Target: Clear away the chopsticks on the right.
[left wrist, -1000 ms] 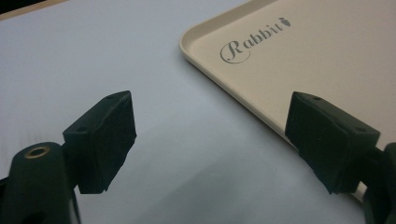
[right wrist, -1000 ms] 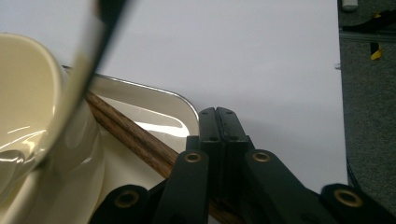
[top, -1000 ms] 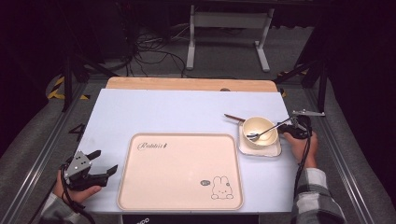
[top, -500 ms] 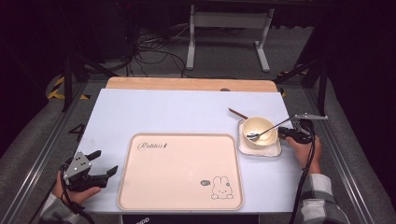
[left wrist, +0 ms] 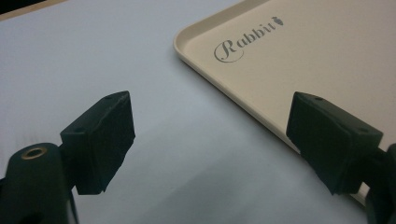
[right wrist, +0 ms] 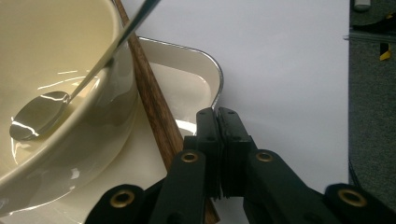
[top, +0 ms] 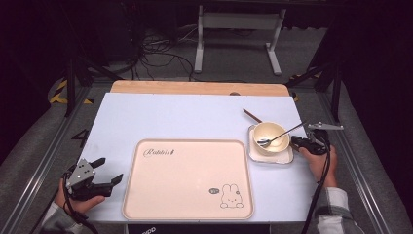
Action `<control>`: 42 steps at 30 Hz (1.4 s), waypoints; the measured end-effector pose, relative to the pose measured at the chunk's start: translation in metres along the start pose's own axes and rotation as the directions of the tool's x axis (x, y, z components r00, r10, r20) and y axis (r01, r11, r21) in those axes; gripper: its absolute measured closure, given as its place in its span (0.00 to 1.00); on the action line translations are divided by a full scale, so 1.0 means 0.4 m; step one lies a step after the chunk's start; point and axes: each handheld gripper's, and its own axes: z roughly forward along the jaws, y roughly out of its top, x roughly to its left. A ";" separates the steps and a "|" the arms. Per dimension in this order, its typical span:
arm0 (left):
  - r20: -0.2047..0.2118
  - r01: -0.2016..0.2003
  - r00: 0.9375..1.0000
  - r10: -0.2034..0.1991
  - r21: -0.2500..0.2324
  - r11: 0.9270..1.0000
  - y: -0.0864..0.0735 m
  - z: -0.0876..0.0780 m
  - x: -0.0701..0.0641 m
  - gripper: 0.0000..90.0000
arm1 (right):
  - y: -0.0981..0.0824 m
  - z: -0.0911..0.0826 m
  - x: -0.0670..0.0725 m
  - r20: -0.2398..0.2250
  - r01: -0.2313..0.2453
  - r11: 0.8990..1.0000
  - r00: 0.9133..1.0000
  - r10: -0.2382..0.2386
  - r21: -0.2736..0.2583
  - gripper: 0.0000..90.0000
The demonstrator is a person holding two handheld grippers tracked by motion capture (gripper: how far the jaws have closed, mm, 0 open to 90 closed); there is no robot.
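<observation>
A lab or test rig, by the look of it. Metal frame rails [top: 361, 181] edge the surface [top: 185, 117]; loose cables [top: 160, 51] sprawl across grey carpet [top: 39, 146].

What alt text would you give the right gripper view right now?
The right gripper, jaws shut with nothing between them, sits at the edge of a cream plate. Beside it, a cream bowl on that plate holds a metal spoon, and a brown wooden stick runs under the bowl.
</observation>
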 end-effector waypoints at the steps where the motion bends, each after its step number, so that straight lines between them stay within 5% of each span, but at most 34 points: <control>1: -0.003 0.001 1.000 -0.001 0.000 1.000 0.000 -0.002 0.001 0.18 | -0.001 -0.004 -0.003 0.000 -0.004 1.000 1.000 0.004 -0.014 0.96; 6: -0.003 0.001 1.000 -0.001 0.001 1.000 0.000 -0.001 0.001 0.18 | -0.005 -0.030 -0.006 -0.050 -0.003 0.998 0.999 0.000 -0.064 0.90; 10: -0.002 0.000 1.000 0.000 0.004 1.000 0.000 0.000 -0.001 0.18 | -0.006 -0.033 0.009 -0.054 0.056 0.998 0.997 -0.058 -0.038 0.88; 19: -0.001 0.001 1.000 -0.001 0.013 1.000 0.000 0.002 -0.001 0.18 | -0.014 -0.028 0.001 -0.075 0.049 0.999 0.996 -0.050 -0.015 0.85; 29: -0.002 -0.005 1.000 0.005 0.018 1.000 0.001 0.003 -0.002 0.18 | -0.020 -0.016 -0.001 -0.114 0.065 0.998 0.991 -0.067 -0.020 0.94; 42: 0.003 -0.003 1.000 0.003 0.013 1.000 0.000 0.004 -0.002 0.19 | -0.023 -0.020 0.013 -0.070 0.102 0.994 0.992 -0.104 -0.034 0.95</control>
